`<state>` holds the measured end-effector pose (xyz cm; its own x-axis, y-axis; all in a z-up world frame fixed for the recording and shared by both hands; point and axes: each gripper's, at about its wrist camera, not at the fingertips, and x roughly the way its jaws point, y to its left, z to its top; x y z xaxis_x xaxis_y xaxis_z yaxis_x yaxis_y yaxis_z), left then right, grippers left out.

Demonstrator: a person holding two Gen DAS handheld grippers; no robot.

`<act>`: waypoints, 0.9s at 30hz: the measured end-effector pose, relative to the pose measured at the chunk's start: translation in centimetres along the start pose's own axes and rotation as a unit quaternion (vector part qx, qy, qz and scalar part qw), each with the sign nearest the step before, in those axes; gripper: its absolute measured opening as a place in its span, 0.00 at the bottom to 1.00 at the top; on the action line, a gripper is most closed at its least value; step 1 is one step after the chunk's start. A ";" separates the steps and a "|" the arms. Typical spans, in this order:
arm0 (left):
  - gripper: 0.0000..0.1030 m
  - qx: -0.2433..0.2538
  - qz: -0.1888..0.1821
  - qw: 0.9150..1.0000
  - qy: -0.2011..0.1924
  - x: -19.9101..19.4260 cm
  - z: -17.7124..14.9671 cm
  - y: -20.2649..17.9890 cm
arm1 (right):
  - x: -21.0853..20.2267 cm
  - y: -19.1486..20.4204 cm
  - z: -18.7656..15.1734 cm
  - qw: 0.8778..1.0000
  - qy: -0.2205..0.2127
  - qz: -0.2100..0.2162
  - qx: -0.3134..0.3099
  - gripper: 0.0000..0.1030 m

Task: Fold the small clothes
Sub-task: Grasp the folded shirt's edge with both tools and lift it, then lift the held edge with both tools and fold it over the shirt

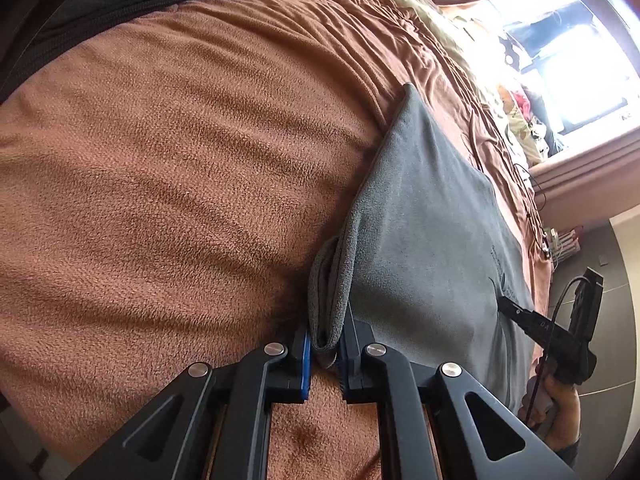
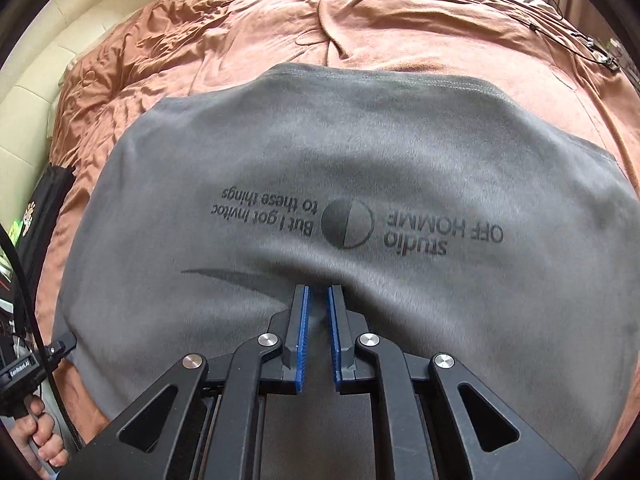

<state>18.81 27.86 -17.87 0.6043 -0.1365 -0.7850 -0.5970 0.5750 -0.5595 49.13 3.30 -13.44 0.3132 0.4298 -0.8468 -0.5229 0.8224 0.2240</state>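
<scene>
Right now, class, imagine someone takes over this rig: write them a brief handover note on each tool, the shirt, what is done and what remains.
Left tool: shut on the bunched edge of the grey printed T-shirt.
Right tool: fingers nearly closed, pinching a ridge of the same shirt near its middle, below the print.
Shirt lies spread on the brown fleece blanket, print up.
Done: both grips taken.
Left: make the folds; none looks finished yet.

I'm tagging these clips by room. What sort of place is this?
Most likely a bedroom. The grey T-shirt lies on a bed with a rumpled brown blanket, a cream padded headboard stands behind it, and a curtained window lets in daylight.
</scene>
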 end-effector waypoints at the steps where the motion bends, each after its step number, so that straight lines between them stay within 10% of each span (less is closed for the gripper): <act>1: 0.10 -0.001 0.000 1.000 -0.001 0.0 0.0 0.1 | 0.3 -0.2 0.6 1.000 0.001 -0.001 0.000 0.06; 27: 0.10 -0.044 -0.026 0.999 -0.009 -0.5 -0.7 1.9 | 6.4 -5.7 11.2 0.994 -0.027 0.025 0.106 0.04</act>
<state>17.00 28.49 -18.76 0.6444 -0.1493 -0.7500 -0.6087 0.4935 -0.6213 62.96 5.49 -14.73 0.3361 0.4878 -0.8057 -0.3627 0.8565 0.3673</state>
